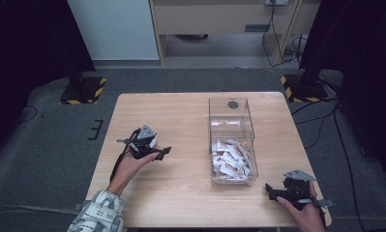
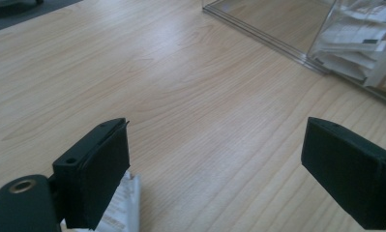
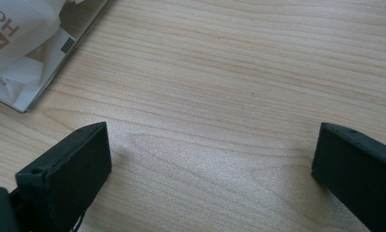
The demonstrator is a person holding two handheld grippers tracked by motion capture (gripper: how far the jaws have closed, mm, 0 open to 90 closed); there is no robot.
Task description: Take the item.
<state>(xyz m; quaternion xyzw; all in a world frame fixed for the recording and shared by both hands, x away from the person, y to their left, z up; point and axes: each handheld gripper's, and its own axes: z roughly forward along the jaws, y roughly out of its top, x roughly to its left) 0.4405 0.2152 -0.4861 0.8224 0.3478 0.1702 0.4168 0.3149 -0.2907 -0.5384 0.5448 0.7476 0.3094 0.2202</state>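
Overhead, one wooden table [image 1: 181, 179] carried one clear plastic box [image 1: 231, 123] standing right of centre, its near half heaped with white paper packets [image 1: 230, 159] too jumbled to count, its far half bare. Two grippers were held over the table, one in each hand. The left gripper [image 1: 162, 152] hung over the left part of the table, near the box's left wall with open wood between them; the right gripper [image 1: 271, 190] sat by the near right corner, just beyond the box's near end.

From the left gripper view, the left gripper [image 2: 215, 169] had its jaws spread wide with nothing between them — and one white printed packet [image 2: 120, 208] lay on the wood beneath the left-hand jaw, a thing hard to make out from above. The box's corner [image 2: 321, 53] showed at upper right.

From the right gripper view, the right gripper [image 3: 212, 164] was likewise released, jaws wide over bare wood, with packets [image 3: 23, 53] pressed against the box wall at upper left.

Around the table lay grey carpet [image 1: 50, 145], two black stands with yellow-striped bases [image 1: 84, 89], and cables [image 1: 326, 111] — none lying on the tabletop.
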